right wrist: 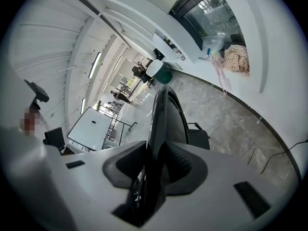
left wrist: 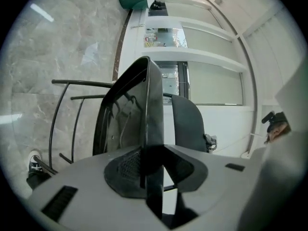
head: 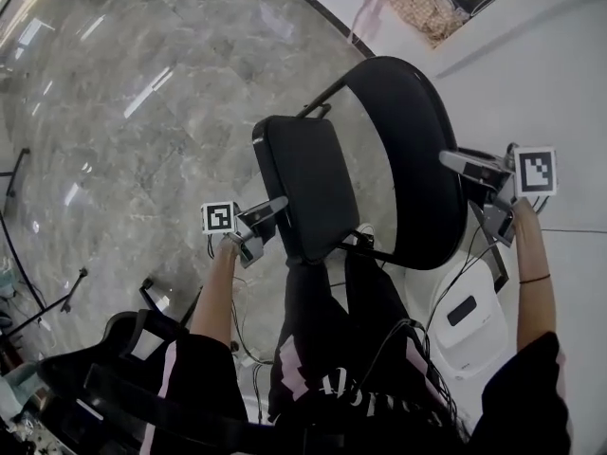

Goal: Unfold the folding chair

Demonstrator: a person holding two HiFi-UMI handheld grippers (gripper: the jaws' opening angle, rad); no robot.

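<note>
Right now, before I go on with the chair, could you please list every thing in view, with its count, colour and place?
folding chair: one, black, on the floor in front of the person; seat tilted steeply, backrest to its right
floor: grey glossy marble, white along the right
box-like device: one, white, on the floor right of the person's legs
cloth bundle: one, beige checked, top right in the head view
stand legs: black, left edge, count unclear
person's legs: black trousers, below the chair in the head view
left gripper: one, grey, jaws open around the seat's edge
right gripper: one, grey, shut on the backrest's edge
</note>
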